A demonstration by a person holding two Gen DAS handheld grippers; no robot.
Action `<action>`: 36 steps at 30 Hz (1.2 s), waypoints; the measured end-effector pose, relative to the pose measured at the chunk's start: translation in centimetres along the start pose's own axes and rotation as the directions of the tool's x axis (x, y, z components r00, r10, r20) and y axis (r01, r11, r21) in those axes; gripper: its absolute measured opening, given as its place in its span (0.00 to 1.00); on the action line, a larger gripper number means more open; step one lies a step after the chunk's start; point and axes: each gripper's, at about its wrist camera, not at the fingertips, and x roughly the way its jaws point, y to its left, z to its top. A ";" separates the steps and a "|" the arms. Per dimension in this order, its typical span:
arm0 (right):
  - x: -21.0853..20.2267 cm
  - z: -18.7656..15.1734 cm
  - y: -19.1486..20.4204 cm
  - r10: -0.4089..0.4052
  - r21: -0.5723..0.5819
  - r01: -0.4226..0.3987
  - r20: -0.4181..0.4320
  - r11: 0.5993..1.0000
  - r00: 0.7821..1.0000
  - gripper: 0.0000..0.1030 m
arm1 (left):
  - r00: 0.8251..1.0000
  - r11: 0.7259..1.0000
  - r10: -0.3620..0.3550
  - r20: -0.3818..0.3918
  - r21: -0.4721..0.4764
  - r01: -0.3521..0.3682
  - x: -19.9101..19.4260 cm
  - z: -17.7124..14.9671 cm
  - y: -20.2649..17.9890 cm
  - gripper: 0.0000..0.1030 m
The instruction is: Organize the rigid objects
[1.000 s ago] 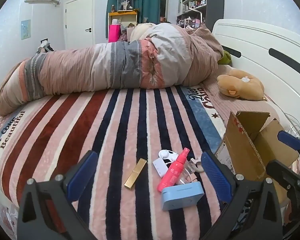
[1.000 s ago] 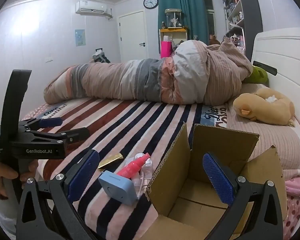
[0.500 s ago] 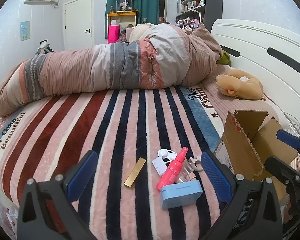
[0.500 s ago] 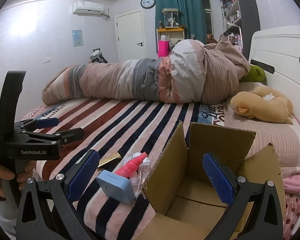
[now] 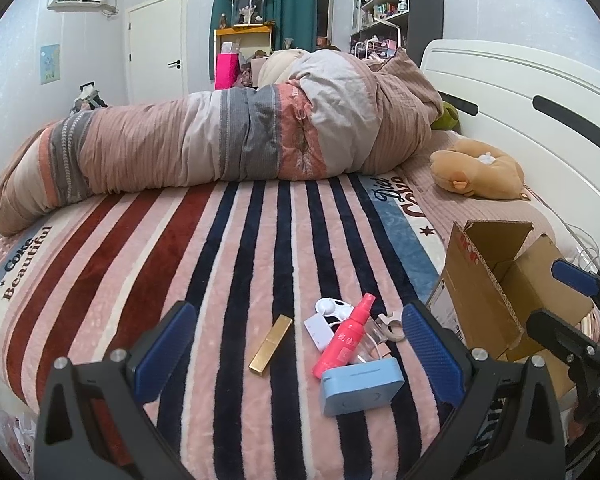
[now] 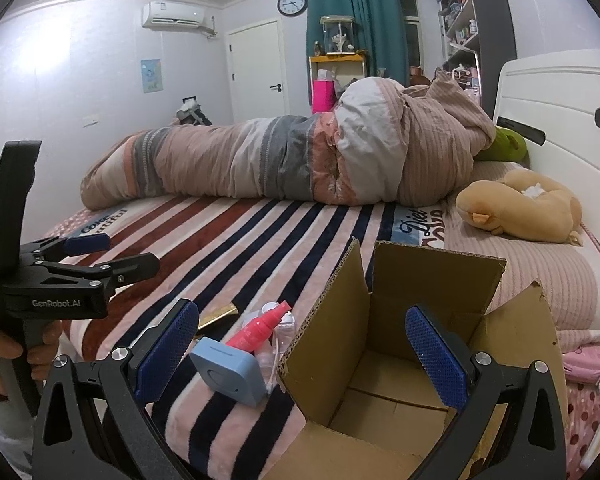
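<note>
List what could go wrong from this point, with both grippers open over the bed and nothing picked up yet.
1. The pink spray bottle lies against the blue case and a white cable; grabbing one may drag the others.
2. The cardboard box sits on soft bedding with its flaps up; the right gripper hovering over it could clip a flap and tip it.
3. The gold tube lies flat in the plush blanket, so the left gripper may pinch fabric.

"genrobot.ai" is printed in white on the left gripper (image 6: 104, 254), at the left of the right wrist view. "coke beautiful" and "diet" are woven into the striped blanket (image 5: 260, 248).
</note>
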 end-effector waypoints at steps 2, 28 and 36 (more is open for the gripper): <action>0.1 0.0 0.0 -0.003 -0.001 0.003 -0.001 1.000 1.000 1.00 | 1.000 1.000 -0.002 0.001 0.000 0.002 0.0 0.0 0.0 1.00; 0.0 -0.3 0.0 -0.014 0.007 0.014 -0.011 1.000 1.000 1.00 | 0.999 0.999 -0.039 0.002 0.013 0.039 -0.3 -0.5 -0.3 1.00; 0.0 -0.4 0.0 -0.020 0.001 0.020 0.001 1.000 1.000 1.00 | 0.999 0.999 -0.046 0.005 0.007 0.046 -0.2 -0.5 -0.3 1.00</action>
